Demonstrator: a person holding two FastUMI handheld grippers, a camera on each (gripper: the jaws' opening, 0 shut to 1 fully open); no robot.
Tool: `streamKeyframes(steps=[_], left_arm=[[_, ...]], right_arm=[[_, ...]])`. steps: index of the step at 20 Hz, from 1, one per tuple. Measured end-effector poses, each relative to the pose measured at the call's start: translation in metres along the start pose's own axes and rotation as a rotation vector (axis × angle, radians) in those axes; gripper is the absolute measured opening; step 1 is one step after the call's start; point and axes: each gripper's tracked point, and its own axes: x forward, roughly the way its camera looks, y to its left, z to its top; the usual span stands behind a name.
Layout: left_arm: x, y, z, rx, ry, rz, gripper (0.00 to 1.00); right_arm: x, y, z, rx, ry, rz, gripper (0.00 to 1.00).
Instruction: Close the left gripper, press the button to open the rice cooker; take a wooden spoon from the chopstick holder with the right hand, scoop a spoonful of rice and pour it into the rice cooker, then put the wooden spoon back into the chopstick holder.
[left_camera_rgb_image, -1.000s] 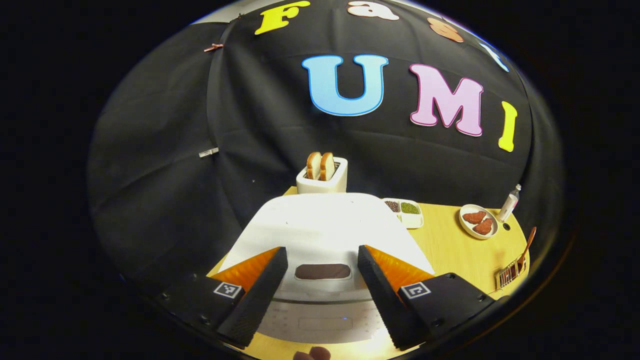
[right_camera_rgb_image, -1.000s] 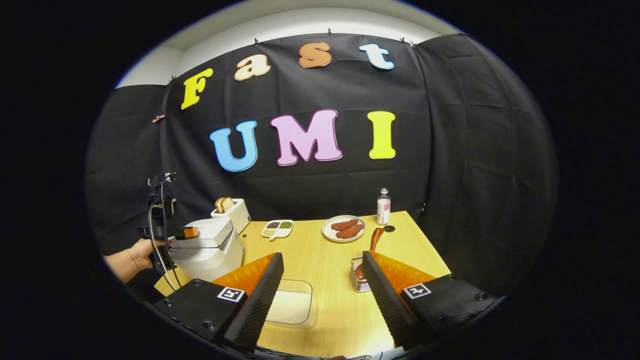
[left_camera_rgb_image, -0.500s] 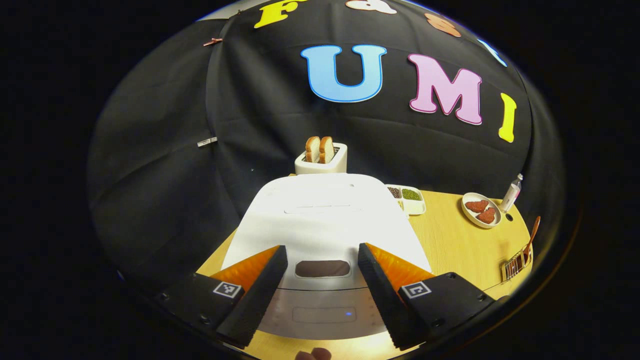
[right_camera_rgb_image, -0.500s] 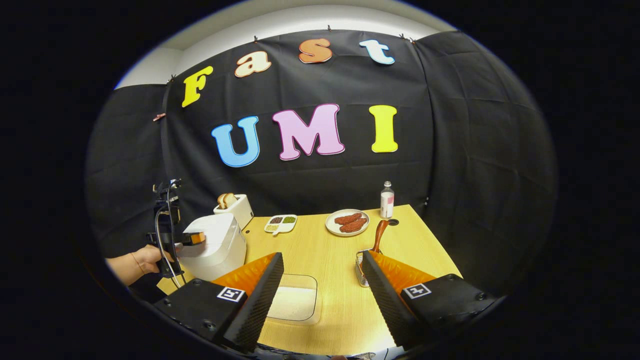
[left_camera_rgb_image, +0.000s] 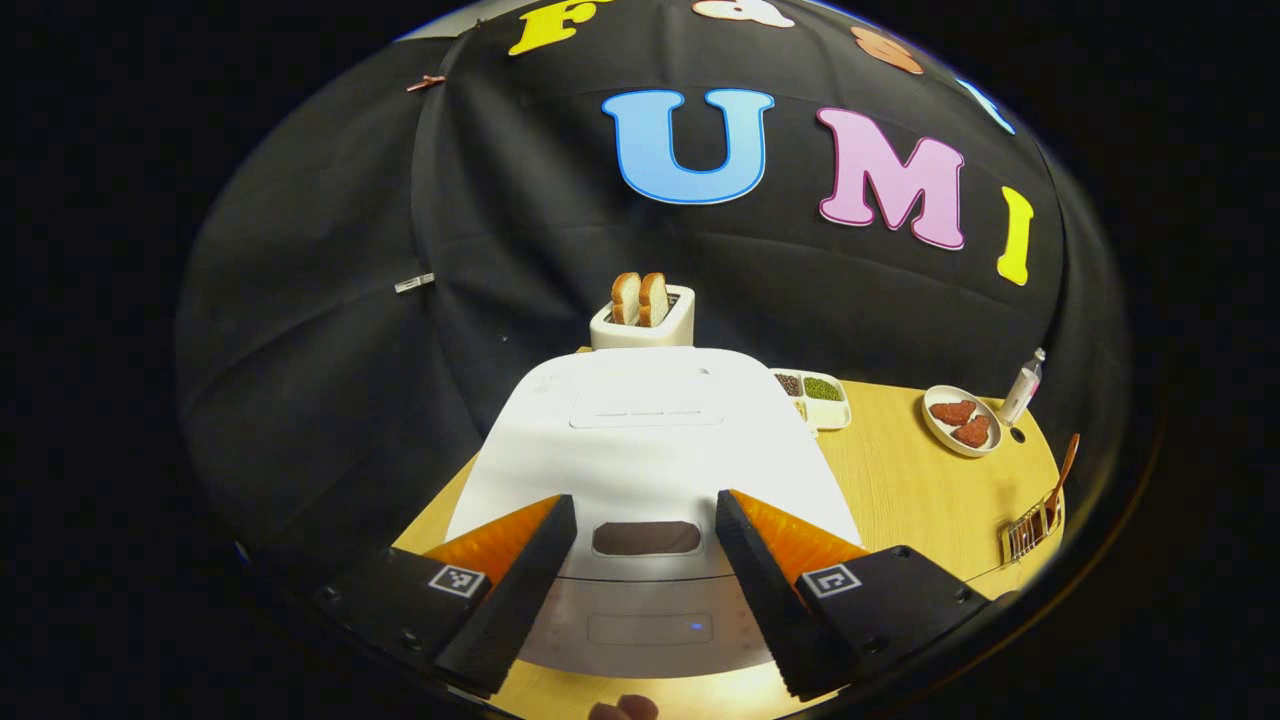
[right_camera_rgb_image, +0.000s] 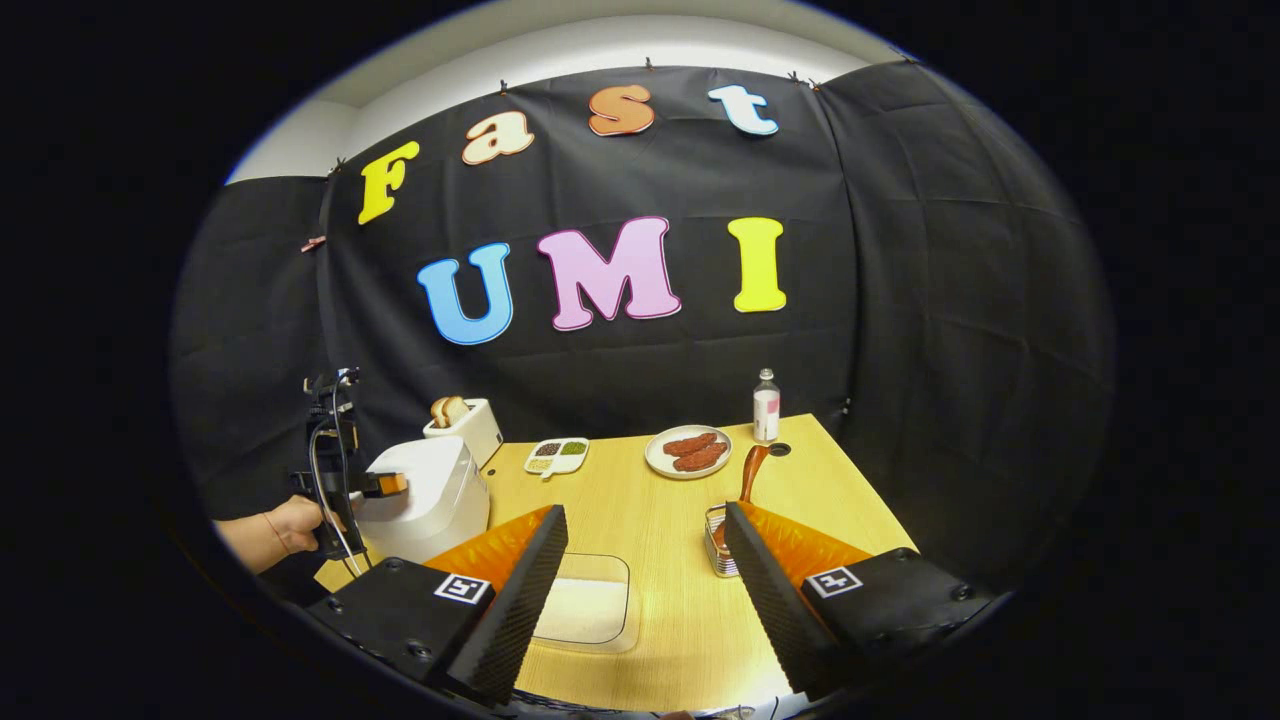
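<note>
The white rice cooker (left_camera_rgb_image: 640, 450) stands just ahead of me with its lid down. My left gripper (left_camera_rgb_image: 642, 505) is open, its fingers on either side of the dark button (left_camera_rgb_image: 646, 538) on the cooker's front. The right gripper view has the cooker (right_camera_rgb_image: 430, 495) at the table's left end, with a hand (right_camera_rgb_image: 285, 525) holding the left gripper (right_camera_rgb_image: 385, 485) at its front. My right gripper (right_camera_rgb_image: 645, 515) hangs open above the table with nothing in it. Below it lies a clear box of rice (right_camera_rgb_image: 585, 610). The wooden spoon (right_camera_rgb_image: 748, 475) stands in the wire chopstick holder (right_camera_rgb_image: 716, 540).
A toaster (left_camera_rgb_image: 642, 322) with two bread slices stands behind the cooker. To the right of it are a divided dish of beans (left_camera_rgb_image: 815, 395), a plate of meat (right_camera_rgb_image: 688, 452) and a small bottle (right_camera_rgb_image: 766, 407). The wooden table (right_camera_rgb_image: 640, 480) ends at the black cloth wall.
Over the last second the left gripper view tipped so more of the cooker's lid top shows. The right gripper drifted slightly. Both grippers stayed open and the lid stayed down.
</note>
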Motion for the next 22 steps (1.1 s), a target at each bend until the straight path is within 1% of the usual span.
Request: streamKeyframes(steps=[5,9,14,15,18,22], left_arm=[[-0.01,0.005,0.012,-0.006,-0.039,-0.006,0.93],[-0.036,0.003,0.029,-0.028,-0.12,-0.047,0.94],[-0.092,-0.011,0.065,-0.026,-0.274,-0.129,0.94],[-0.099,-0.015,0.072,-0.02,-0.307,-0.144,0.94],[-0.139,-0.026,0.093,0.018,-0.409,-0.189,0.94],[-0.186,-0.039,0.101,0.051,-0.487,-0.232,0.94]], right_arm=[[0.0,-0.003,0.002,0.001,-0.006,-0.002,0.99],[0.004,0.0,0.008,0.002,-0.018,0.003,0.99],[0.009,0.011,0.018,-0.026,-0.037,0.022,0.98],[0.011,0.013,0.02,-0.03,-0.04,0.028,0.98],[0.014,0.021,0.025,-0.046,-0.051,0.042,0.98],[0.021,0.028,0.033,-0.068,-0.073,0.053,0.98]])
